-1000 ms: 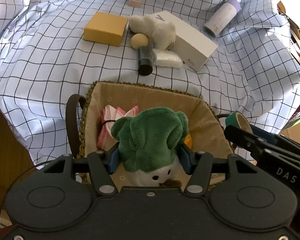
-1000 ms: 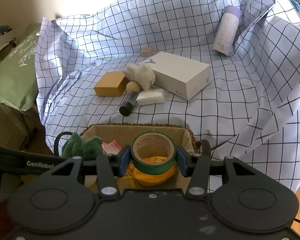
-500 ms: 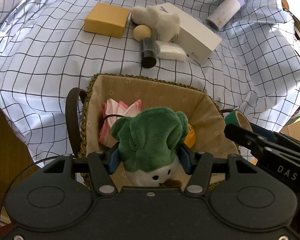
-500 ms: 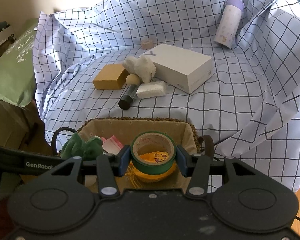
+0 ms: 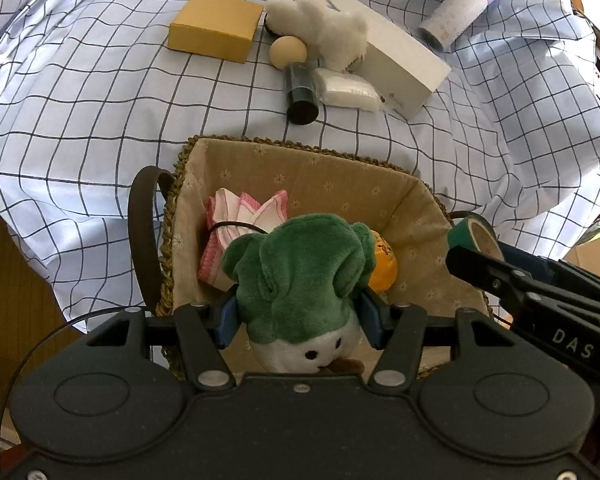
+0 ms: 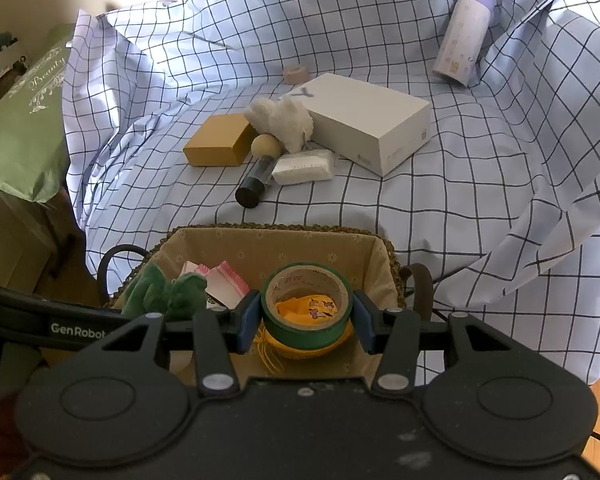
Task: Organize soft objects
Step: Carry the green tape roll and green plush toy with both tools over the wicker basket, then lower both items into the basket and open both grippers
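Checked cloth [image 6: 480, 200]; "GenRobot" left claw [image 5: 298, 316]

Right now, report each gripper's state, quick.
Left gripper: shut on the green plush toy, above the basket.
Right gripper: shut on the green tape roll, also above the basket.

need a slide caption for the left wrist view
Left tongs grip a green plush toy above the lined basket.
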